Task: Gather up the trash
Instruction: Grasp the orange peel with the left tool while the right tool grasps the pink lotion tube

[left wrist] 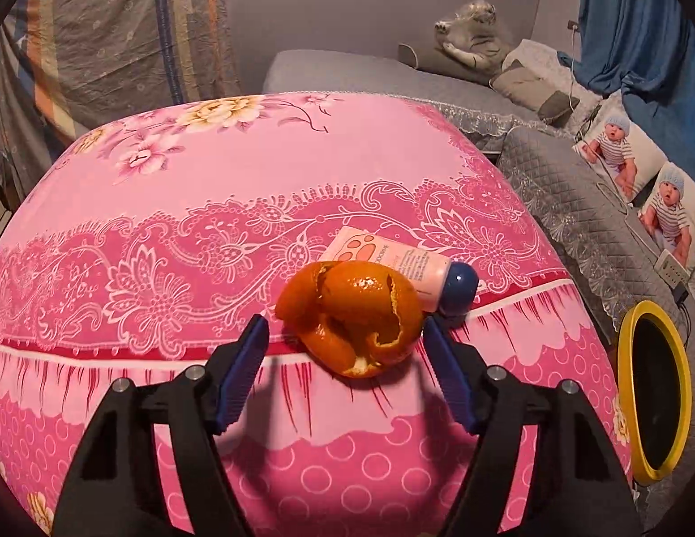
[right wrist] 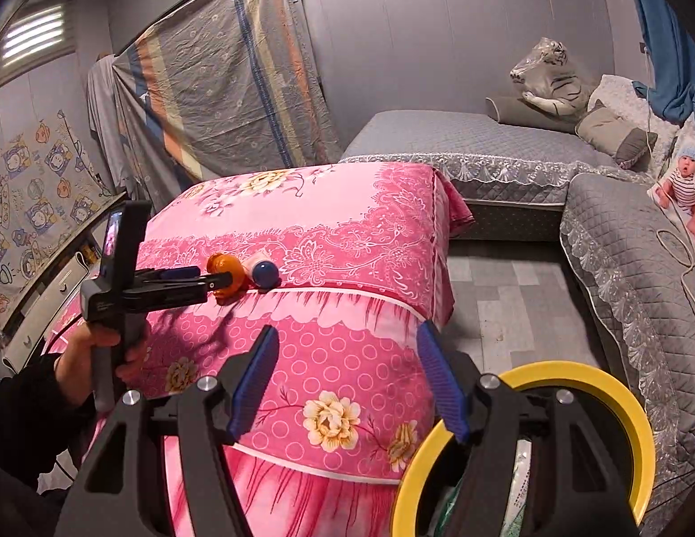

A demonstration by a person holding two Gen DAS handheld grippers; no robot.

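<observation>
Straddling orange peel (left wrist: 354, 320) at the cloth's edge — left gripper (left wrist: 345, 353) agape.

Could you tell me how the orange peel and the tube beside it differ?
The orange peel is a curled, torn, open orange shell; the tube is smooth, pale pink and intact, with a round blue cap. The peel sits between the open left gripper's fingers; the tube lies behind it, outside them. Both rest near the edge of the pink floral cloth.
</observation>
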